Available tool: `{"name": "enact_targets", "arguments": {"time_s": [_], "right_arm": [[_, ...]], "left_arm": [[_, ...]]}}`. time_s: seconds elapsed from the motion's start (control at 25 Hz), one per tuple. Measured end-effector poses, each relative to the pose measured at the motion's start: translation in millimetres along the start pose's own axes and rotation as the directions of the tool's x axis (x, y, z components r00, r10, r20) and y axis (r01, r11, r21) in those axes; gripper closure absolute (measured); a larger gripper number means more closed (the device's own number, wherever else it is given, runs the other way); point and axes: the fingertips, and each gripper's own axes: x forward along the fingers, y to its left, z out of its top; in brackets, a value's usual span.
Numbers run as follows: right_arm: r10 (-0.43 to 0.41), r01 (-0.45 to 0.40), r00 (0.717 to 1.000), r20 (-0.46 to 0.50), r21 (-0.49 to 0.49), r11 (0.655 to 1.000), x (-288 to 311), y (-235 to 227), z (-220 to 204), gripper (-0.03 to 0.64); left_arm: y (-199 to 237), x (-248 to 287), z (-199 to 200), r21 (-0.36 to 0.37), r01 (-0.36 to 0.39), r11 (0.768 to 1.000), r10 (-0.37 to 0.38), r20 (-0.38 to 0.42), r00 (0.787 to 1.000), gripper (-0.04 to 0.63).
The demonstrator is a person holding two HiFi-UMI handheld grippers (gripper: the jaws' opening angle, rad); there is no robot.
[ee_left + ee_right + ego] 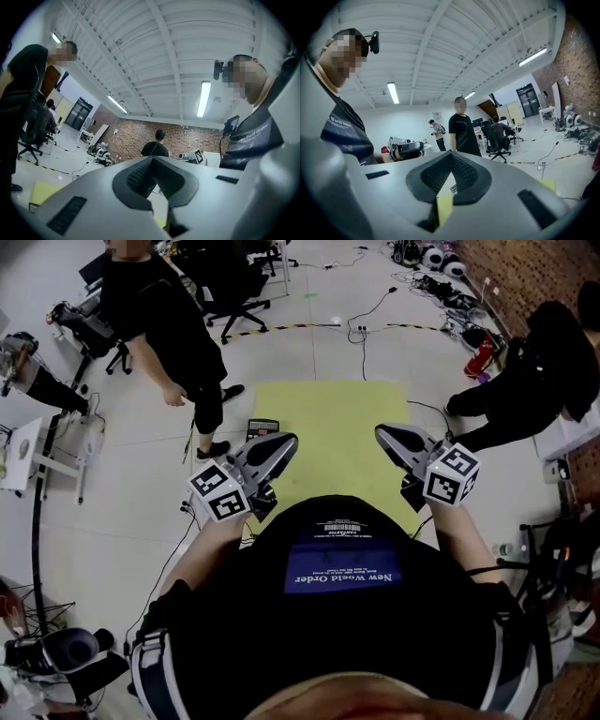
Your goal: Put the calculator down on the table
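In the head view, the dark calculator [262, 427] lies flat at the left edge of the yellow-green table [328, 409], with neither gripper touching it. My left gripper [286, 442] is held near my chest, just this side of the calculator, jaws shut and empty. My right gripper [384, 434] hovers over the table's right part, also shut with nothing in it. In the left gripper view the left gripper [152, 159] points roughly level across the room, its pads [140, 176] pressed together. In the right gripper view the right gripper [451, 157] has its jaws meeting at the tip.
A person in black [173, 324] stands at the back left beside office chairs [234, 287]. Another person [539, 371] crouches at the right near a brick wall [534, 273]. Cables [375, 315] run over the floor. A small white table [23, 451] stands at the far left.
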Motion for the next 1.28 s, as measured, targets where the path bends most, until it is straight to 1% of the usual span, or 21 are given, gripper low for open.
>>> {"name": "enact_targets", "arguments": {"time_s": [0.32, 0.68, 0.96, 1.28], "right_arm": [[-0.002, 0.002, 1.000, 0.003, -0.018, 1.000, 3.2, -3.7, 1.7, 0.629], [-0.017, 0.017, 1.000, 0.004, -0.029, 0.999, 3.1, -5.3, 1.9, 0.630], [-0.009, 0.009, 1.000, 0.002, -0.038, 0.999, 3.2, -2.2, 1.5, 0.630], [-0.008, 0.008, 1.000, -0.007, -0.028, 1.000, 0.1, 0.0, -3.3, 0.630]], "left_arm": [[6.1, -4.5, -4.0, -0.007, -0.022, 1.000, 0.022, 0.004, 1.000, 0.588], [6.8, -4.3, -4.7, -0.017, -0.019, 1.000, 0.019, -0.001, 1.000, 0.588], [6.7, -5.6, -8.5, -0.026, -0.018, 1.000, 0.017, -0.003, 1.000, 0.588], [2.4, -3.6, -13.5, -0.046, -0.011, 0.999, 0.011, -0.011, 1.000, 0.588]]}}
